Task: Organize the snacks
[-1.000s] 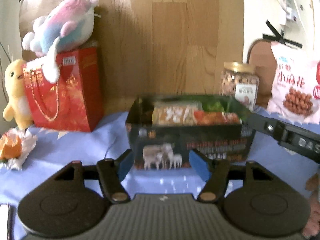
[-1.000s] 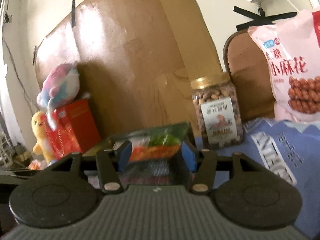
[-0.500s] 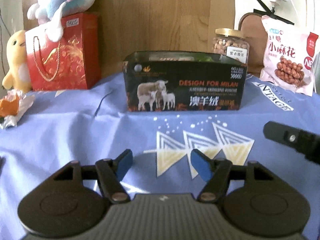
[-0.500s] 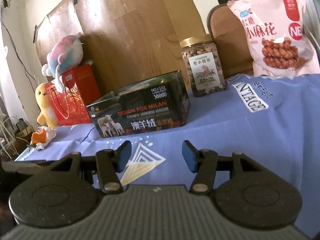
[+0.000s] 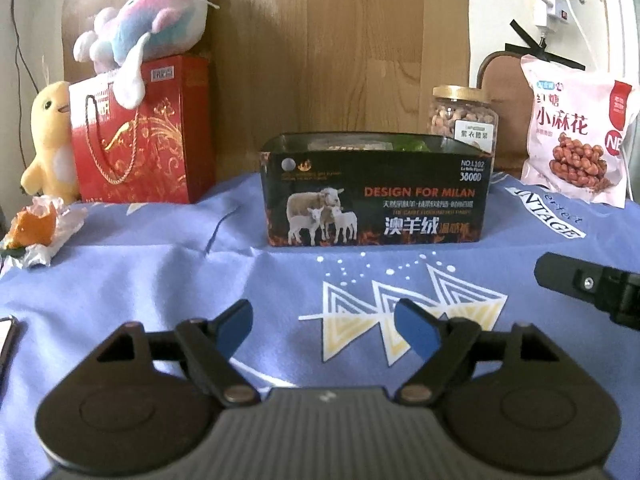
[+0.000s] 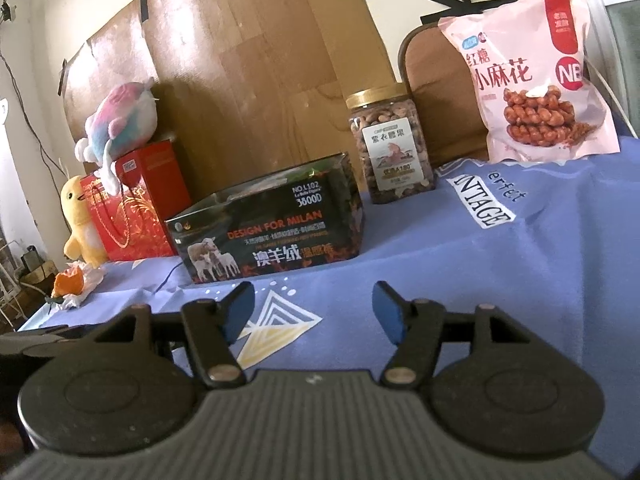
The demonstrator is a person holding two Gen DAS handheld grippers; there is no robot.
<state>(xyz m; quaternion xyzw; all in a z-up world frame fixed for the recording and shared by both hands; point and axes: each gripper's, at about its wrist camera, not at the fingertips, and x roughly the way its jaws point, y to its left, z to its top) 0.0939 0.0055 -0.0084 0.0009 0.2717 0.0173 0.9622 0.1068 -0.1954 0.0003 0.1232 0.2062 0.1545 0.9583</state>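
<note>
A: What is hidden or hard to make out?

B: The contents of the dark box [image 5: 376,192] are mostly concealed by its front wall; only a strip of green and pale packaging is seen above the rim in the left wrist view. A flat object at the near left edge [image 5: 7,340] is cut off and cannot be identified. The right gripper [image 5: 588,288] is seen only partly there, as a black bar entering from the right.

A: How is the box placed?

B: It is set at mid-table on the blue cloth [image 5: 160,280], open top upward, its long axis running left to right, the printed sheep side turned toward the near edge. It is rectangular, of glossy card.

A: And the other snacks?

B: A clear nut jar [image 6: 390,148] with a gold lid is stood just behind the box's right end. A pink, crinkled snack bag [image 6: 532,76] is leaned upright at the far right, well apart from the box.

A: The grippers?

B: The left gripper [image 5: 324,330] is held with its blue-padded fingers spread and nothing between them, near of the box. The right gripper [image 6: 314,310] is likewise spread wide and empty.

A: Anything else?

B: A red gift bag [image 5: 140,140] is stood far left, a plush whale [image 5: 148,20] laid upon it, a yellow plush duck [image 5: 50,140] beside it.
</note>
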